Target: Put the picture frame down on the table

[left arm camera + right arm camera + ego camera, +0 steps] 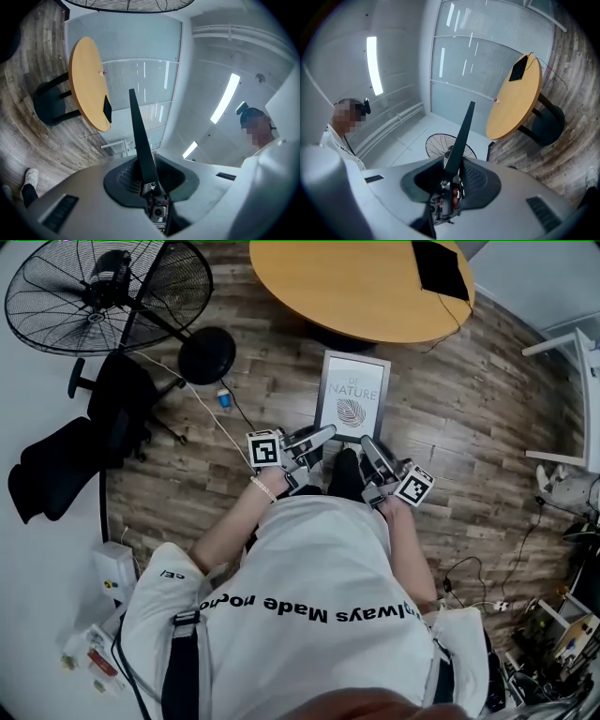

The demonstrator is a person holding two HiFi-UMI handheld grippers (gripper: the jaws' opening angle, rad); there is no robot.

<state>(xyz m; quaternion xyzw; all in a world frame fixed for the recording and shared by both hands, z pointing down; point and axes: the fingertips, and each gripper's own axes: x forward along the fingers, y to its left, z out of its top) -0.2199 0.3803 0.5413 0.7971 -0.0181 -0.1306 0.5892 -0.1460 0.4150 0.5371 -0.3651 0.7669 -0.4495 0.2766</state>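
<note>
I hold a grey picture frame with a white leaf print, face up over the wooden floor, short of the round wooden table. My left gripper grips the frame's near left edge. In the left gripper view both pads press on the dark frame edge, which juts up between them. My right gripper is at the near right edge. In the right gripper view the frame edge lies along one pad, with a gap showing to the other.
A black pad lies on the table's far right part. A large black floor fan stands at the left, with a black office chair below it. Cables and boxes lie along the right and lower left edges.
</note>
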